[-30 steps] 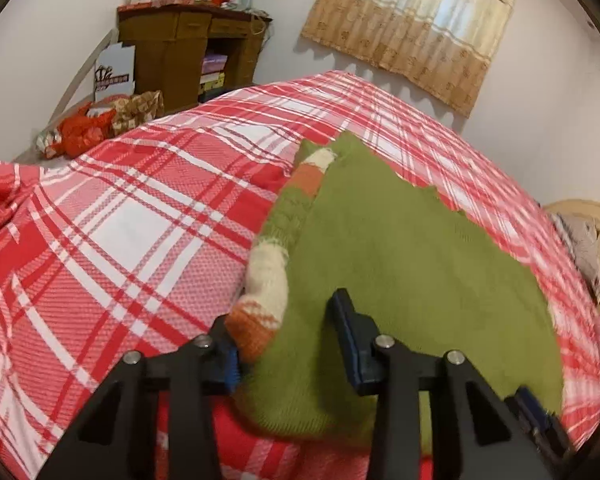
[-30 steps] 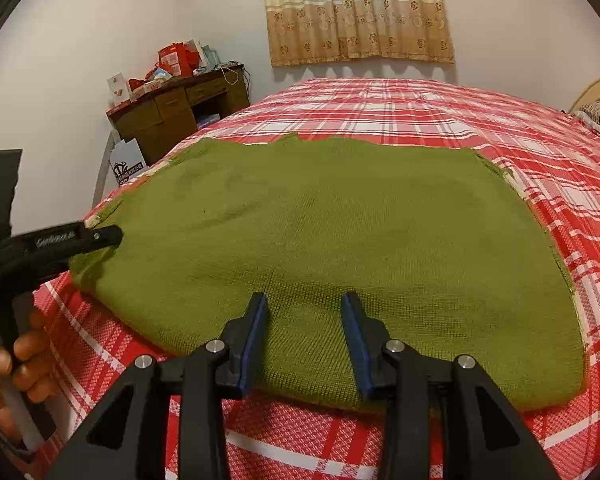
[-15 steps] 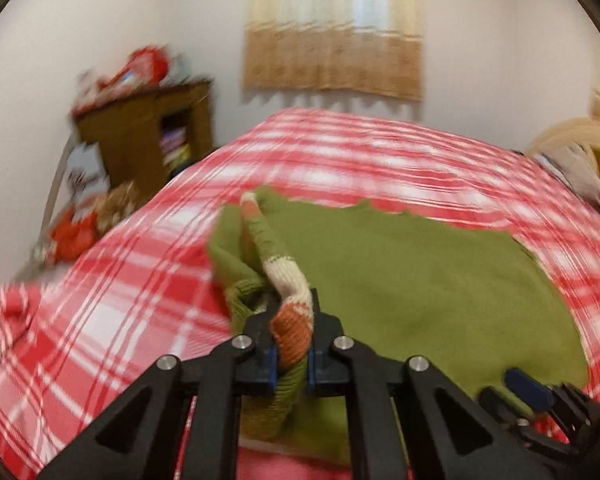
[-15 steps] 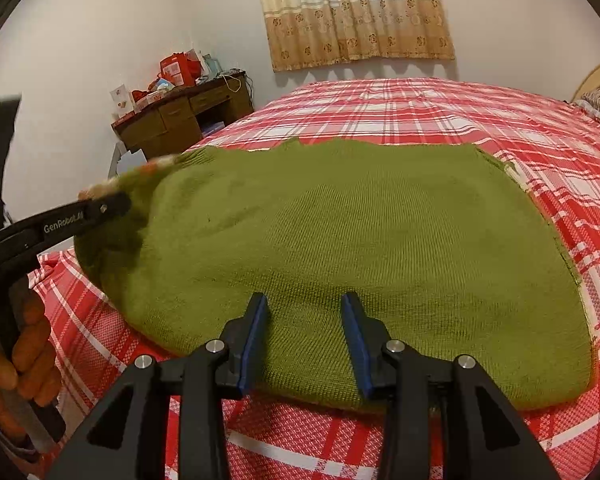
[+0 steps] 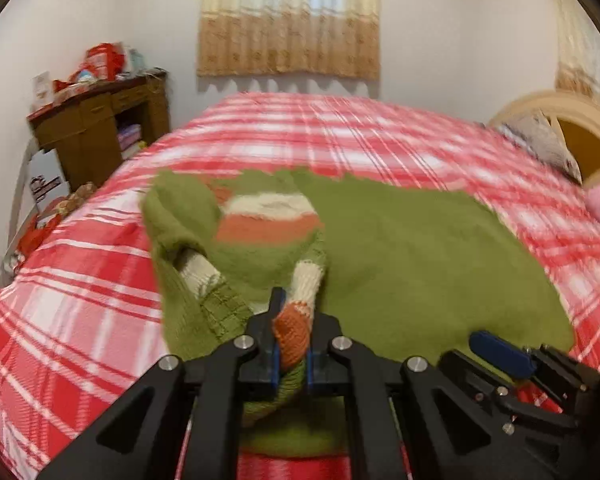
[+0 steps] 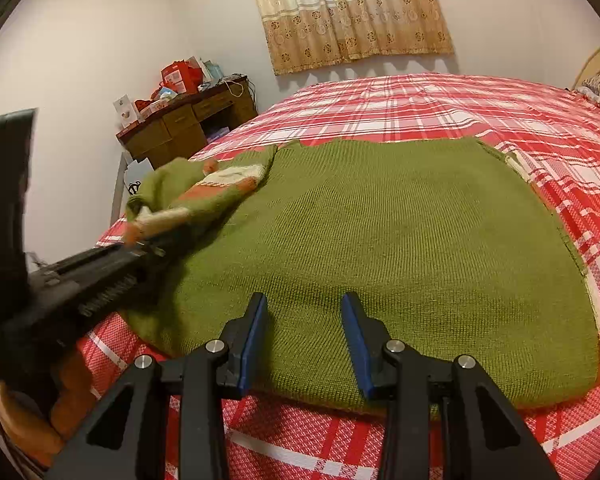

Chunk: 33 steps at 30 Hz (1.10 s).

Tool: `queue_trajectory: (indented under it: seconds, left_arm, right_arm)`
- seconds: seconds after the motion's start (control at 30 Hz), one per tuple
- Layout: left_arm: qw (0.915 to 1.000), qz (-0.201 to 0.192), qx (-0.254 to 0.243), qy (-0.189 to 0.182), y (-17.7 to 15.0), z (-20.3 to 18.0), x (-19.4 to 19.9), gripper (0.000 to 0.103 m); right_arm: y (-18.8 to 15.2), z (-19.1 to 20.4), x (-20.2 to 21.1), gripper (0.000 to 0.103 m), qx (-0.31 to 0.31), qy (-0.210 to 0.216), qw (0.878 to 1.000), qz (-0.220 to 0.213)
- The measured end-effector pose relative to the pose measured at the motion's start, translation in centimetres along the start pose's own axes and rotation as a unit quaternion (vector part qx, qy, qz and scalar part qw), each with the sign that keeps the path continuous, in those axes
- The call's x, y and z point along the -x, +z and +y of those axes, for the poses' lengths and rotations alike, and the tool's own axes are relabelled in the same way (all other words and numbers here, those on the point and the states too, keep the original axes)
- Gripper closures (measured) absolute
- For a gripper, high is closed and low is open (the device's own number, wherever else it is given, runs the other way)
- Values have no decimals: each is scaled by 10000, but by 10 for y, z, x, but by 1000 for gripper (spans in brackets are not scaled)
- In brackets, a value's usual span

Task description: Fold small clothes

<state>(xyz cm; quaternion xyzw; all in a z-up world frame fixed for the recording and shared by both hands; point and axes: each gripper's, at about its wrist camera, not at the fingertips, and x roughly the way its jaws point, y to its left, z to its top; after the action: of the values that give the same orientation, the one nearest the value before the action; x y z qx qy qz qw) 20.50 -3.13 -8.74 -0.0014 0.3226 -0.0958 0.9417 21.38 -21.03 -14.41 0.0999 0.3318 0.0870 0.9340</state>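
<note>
Green sweater (image 6: 380,248) lay flat on plaid bed (image 6: 440,100). Left gripper (image 5: 291,354) was clamped on its striped sleeve cuff (image 5: 292,330), sleeve lifted at 9 o'clock. Right gripper (image 6: 304,340) stood spread, nothing between, over near hem. Wooden desk (image 6: 188,120) cubby at 10 o'clock: contents blurred. Sleeve's underside was hidden.

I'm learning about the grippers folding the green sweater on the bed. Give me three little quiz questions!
1. True or false: the left gripper is shut on the striped sleeve of the sweater.
2. The right gripper is: A) open over the sweater's near edge, B) holding a pillow, C) off the bed.
3. Fill in: the bed cover is red and white ____.

Key: 1 true; 2 A; 3 plaid.
</note>
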Motion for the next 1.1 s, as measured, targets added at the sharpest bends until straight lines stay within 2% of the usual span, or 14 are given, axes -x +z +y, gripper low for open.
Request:
queue_trajectory:
  seconds: [0.1, 0.2, 0.27, 0.33, 0.37, 0.4, 0.5, 0.57, 0.63, 0.77, 0.83, 0.93, 1.0, 1.1]
  left_arm:
    - [9970, -34, 761, 123, 1, 41, 9, 94]
    - [9867, 173, 1567, 395, -10, 93, 8, 93]
    - [9808, 303, 1843, 557, -19, 125, 7, 85]
    - [9798, 377, 1797, 793, -27, 132, 6, 84]
    - [9790, 422, 1731, 991, -31, 136, 7, 86]
    - [9790, 431, 1710, 1022, -34, 137, 8, 87]
    - [9804, 473, 1706, 868, -40, 138, 9, 87]
    - [9822, 368, 1639, 846, -39, 136, 14, 87]
    - [9850, 189, 1557, 718, -36, 127, 21, 87]
    - [9878, 135, 1491, 429, -25, 121, 14, 87]
    - [9880, 188, 1501, 315, -24, 121, 8, 87]
    - [9884, 215, 1472, 308, -29, 126, 4, 86]
    - [9880, 209, 1488, 346, -35, 131, 8, 74]
    - [9875, 150, 1486, 508, -40, 138, 13, 60]
  right_arm:
    - [0, -3, 0, 63, -21, 28, 10000, -2]
    - [0, -3, 0, 63, -22, 31, 10000, 2]
    - [0, -3, 0, 63, -22, 32, 10000, 1]
    - [0, -3, -1, 63, -12, 13, 10000, 11]
    - [0, -3, -1, 63, -8, 5, 10000, 20]
    - [0, -3, -1, 63, -7, -9, 10000, 42]
    - [11, 5, 0, 63, 22, -27, 9999, 155]
    - [25, 23, 2, 63, 195, 217, 9996, 43]
    - [39, 44, -4, 63, 463, 175, 9988, 50]
    - [66, 70, -54, 63, 716, 52, 9958, 576]
    - [78, 74, -95, 64, 638, 81, 9917, 1112]
    - [103, 83, -126, 64, 606, 73, 9909, 1198]
    - [128, 94, -144, 64, 599, 158, 9922, 1085]
    - [158, 113, -166, 64, 494, 669, 9925, 893]
